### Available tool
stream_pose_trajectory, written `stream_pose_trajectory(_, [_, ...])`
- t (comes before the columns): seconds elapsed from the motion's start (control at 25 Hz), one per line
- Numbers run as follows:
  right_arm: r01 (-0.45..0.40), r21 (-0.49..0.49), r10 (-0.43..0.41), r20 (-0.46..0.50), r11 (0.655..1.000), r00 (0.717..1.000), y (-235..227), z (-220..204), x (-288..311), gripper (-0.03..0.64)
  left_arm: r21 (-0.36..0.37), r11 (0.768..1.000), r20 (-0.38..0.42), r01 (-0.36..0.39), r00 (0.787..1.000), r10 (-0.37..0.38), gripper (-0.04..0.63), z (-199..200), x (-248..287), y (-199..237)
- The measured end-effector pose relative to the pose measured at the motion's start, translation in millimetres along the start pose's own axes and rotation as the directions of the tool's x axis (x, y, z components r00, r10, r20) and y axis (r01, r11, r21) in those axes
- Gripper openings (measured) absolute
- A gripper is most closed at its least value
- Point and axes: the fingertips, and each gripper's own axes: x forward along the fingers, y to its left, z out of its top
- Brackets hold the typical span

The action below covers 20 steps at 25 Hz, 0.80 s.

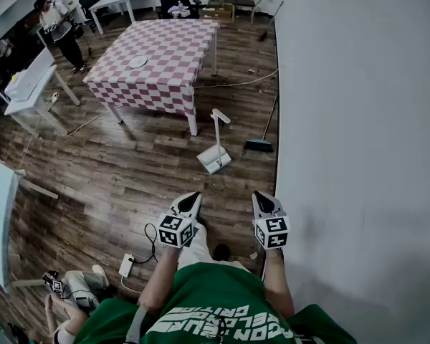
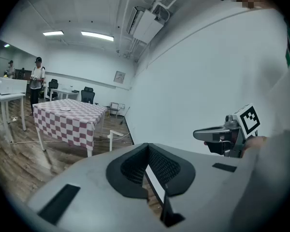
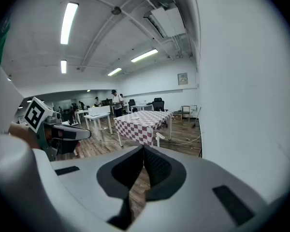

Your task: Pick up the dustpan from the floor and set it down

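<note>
A white dustpan [image 1: 215, 159] stands on the wood floor with its long handle [image 1: 220, 124] upright, just in front of the checkered table's near corner. Both grippers hover side by side above the floor, short of the dustpan and pointing toward it. My left gripper [image 1: 190, 196] is to the pan's lower left, and its jaws look shut with nothing between them. My right gripper [image 1: 261, 196] is to the pan's lower right, also shut and empty. In the left gripper view the dustpan handle [image 2: 115, 138] shows far ahead; the right gripper view shows the handle [image 3: 159, 138] too.
A red-and-white checkered table [image 1: 158, 56] stands behind the dustpan. A broom [image 1: 260, 143] leans on the white wall [image 1: 358, 120] at the right. A power strip with cable [image 1: 127, 265] lies by my feet. A person [image 1: 79, 292] sits low at the left.
</note>
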Motion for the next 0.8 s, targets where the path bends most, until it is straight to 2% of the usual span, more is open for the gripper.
stream_pose_trajectory(0.8, [0.019,0.037,-0.019,0.001,0.999,1.0,-22.2,3.4,21.9,0.009,-0.014,1.0,-0.013,-0.009,1.0,0.009,0.003,1.3,18.3,14.4])
